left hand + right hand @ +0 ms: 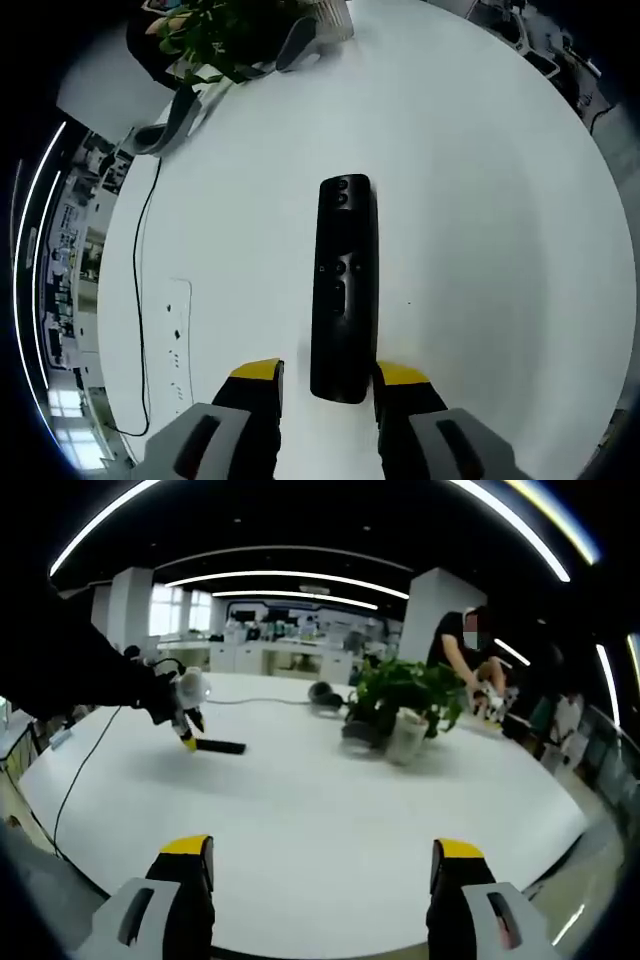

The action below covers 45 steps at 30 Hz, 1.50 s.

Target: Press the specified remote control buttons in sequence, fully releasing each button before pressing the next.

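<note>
Left claw [329, 375] clamped on remote [344, 285] end, on table [480, 200]; right claw [325, 865] wide apart, holding nothing.

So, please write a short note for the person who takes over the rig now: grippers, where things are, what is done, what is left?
Left gripper: jaws on both sides of the near end of the black remote control, which lies flat on the white table; a firm grip cannot be confirmed.
Right gripper: open, empty, hovering above the table, away from the remote.
Done: remote steadied, it seems.
Left: the button presses; which are already done cannot be told.
</note>
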Motion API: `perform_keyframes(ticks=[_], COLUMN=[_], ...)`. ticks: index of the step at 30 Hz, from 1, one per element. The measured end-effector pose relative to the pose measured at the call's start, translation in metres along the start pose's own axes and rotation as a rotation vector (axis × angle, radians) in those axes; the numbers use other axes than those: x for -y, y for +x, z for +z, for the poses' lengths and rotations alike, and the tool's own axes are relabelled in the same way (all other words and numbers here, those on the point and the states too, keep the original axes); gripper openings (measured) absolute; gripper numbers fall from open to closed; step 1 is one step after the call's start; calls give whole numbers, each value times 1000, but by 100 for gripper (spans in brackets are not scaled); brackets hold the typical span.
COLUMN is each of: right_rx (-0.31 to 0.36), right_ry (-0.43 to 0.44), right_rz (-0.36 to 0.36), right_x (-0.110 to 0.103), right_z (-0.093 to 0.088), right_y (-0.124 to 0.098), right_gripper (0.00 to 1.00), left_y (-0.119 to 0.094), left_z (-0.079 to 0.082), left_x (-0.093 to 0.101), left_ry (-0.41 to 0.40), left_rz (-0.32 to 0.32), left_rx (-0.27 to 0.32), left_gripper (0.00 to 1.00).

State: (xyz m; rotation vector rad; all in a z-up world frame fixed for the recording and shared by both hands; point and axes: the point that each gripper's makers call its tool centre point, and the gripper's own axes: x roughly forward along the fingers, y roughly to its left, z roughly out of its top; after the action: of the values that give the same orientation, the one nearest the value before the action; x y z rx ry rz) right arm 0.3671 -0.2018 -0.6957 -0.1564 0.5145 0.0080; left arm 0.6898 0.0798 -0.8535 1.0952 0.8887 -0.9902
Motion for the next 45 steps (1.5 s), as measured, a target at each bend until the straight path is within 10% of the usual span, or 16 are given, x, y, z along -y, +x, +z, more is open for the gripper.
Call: perform_keyframes(ticks=[8,21,29,45], right_rx=[3,49,76,100], right_ry=[2,57,59,67], right_rz=[7,37,46,25], right_x=[-1,-1,-4,1], right_z=[1,8,12,16], right_y=[1,-1,-4,-7], right_gripper=[91,99,99,99], left_y=[-13,-107,-153,-221], left_z=[-12,-22,-58,-72], left_x=[-3,-7,35,132], left_ry=[-214,-689,-796,-996], left_rz=[68,216,286,308], left_rx=[35,415,484,658], left_gripper=[66,89,97,100])
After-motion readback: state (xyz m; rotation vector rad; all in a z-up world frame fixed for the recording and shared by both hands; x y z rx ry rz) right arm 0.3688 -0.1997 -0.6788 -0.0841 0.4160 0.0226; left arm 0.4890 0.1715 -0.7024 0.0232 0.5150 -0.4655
